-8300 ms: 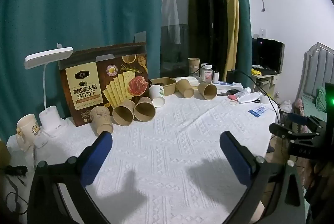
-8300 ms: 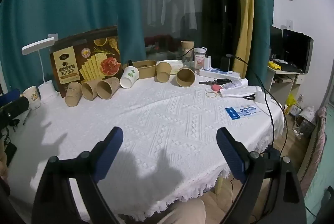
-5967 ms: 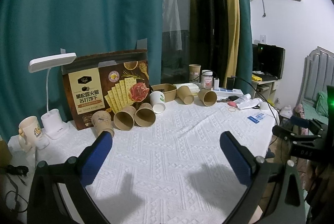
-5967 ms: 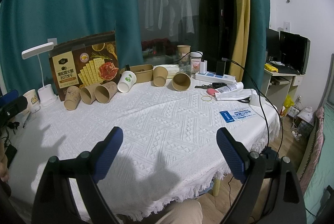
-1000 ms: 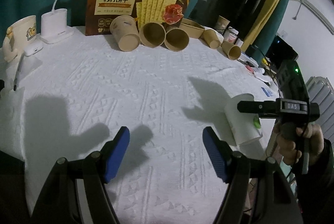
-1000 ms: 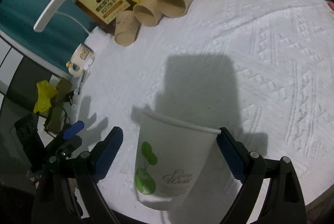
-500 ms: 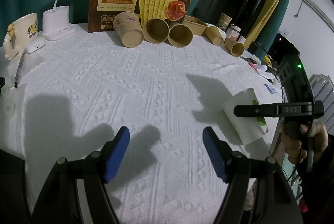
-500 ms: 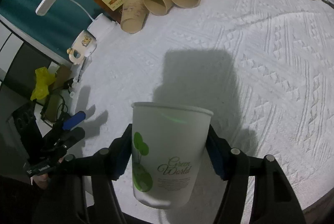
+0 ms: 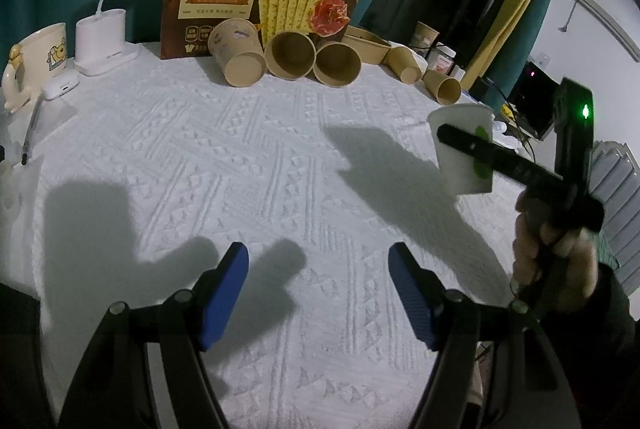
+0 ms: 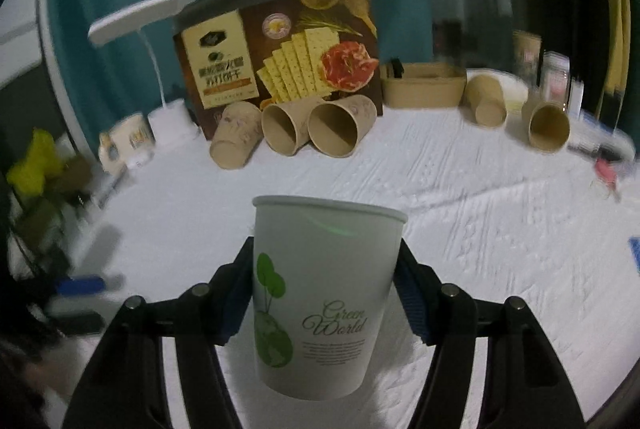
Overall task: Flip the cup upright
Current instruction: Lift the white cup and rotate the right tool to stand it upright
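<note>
Table point(image 9: 248, 165): white cloth. Cup point(image 10: 326, 293) rim-up, axis near vertical, clamped at mid-wall in right gripper point(image 10: 324, 303), apparently clear above the table's right edge. Left gripper point(image 9: 318, 287) gaped wide, empty, near the front edge. Left view showed the cup's height; right showed pad contact.
</note>
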`<action>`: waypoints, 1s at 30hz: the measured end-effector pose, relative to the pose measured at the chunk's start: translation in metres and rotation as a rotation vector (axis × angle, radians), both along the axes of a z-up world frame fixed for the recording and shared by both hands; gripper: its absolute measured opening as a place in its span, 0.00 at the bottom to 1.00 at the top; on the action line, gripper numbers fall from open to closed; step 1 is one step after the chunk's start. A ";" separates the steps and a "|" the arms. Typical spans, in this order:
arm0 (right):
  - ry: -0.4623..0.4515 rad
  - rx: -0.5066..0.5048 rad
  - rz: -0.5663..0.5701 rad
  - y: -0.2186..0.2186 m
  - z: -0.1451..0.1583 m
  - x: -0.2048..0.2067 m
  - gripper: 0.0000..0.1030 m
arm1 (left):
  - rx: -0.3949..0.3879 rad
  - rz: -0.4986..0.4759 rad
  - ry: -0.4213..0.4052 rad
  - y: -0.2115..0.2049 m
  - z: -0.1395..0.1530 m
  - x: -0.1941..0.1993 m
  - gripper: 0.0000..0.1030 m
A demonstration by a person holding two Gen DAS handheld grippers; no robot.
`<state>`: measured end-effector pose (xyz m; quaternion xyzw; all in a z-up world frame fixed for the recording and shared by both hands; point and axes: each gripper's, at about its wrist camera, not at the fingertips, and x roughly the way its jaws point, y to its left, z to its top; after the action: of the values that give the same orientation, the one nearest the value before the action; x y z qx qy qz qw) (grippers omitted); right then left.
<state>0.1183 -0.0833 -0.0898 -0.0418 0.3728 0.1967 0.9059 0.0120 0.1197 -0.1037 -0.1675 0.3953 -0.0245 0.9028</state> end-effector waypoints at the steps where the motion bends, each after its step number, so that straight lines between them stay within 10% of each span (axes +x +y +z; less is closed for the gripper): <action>1: -0.011 -0.017 0.012 0.001 -0.003 -0.003 0.60 | -0.002 0.003 0.002 0.001 -0.001 0.000 0.70; 30: -0.221 -0.030 0.018 -0.037 -0.019 -0.120 0.60 | 0.064 -0.086 0.068 -0.042 -0.009 0.016 0.70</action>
<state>-0.0015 -0.1200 -0.1091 -0.0801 0.2734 0.1932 0.9389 0.0282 0.0775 -0.1124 -0.1221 0.4333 -0.0449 0.8918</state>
